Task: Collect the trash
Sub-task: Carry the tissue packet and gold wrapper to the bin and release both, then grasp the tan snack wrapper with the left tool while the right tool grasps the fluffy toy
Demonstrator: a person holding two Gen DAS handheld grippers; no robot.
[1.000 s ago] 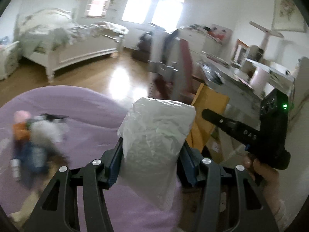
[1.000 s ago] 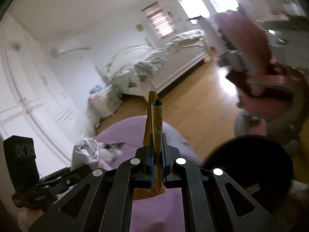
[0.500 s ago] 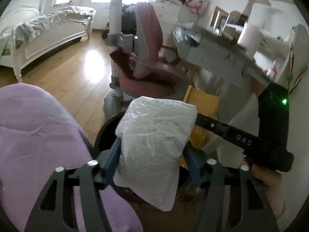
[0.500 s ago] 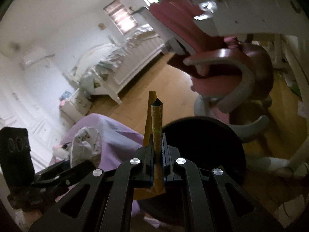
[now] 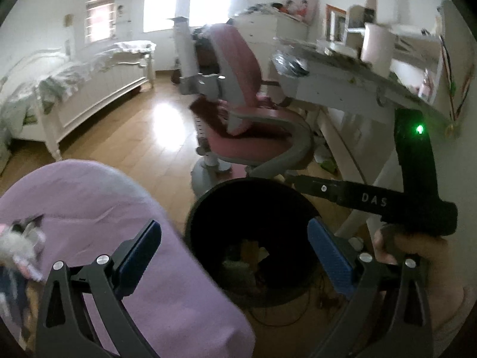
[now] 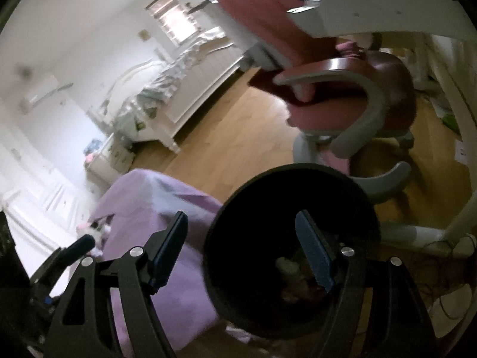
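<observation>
Hovering over round black bin (image 5: 253,208) – left gripper (image 5: 235,250) spread, right gripper (image 6: 241,247) spread, crumpled scraps (image 5: 250,253) inside

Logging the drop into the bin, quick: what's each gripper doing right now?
Left gripper: open, holding nothing, over the black bin.
Right gripper: open, holding nothing, over the same bin.

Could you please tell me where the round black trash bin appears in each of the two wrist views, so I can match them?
Left wrist view: the round black trash bin sits lower centre, between the open jaws, with trash visible at its bottom.
Right wrist view: the same bin fills the lower centre-right, partly behind the right-hand finger.
Shared landmark: the pink swivel desk chair stands on the wooden floor just beyond the bin in both.
</observation>
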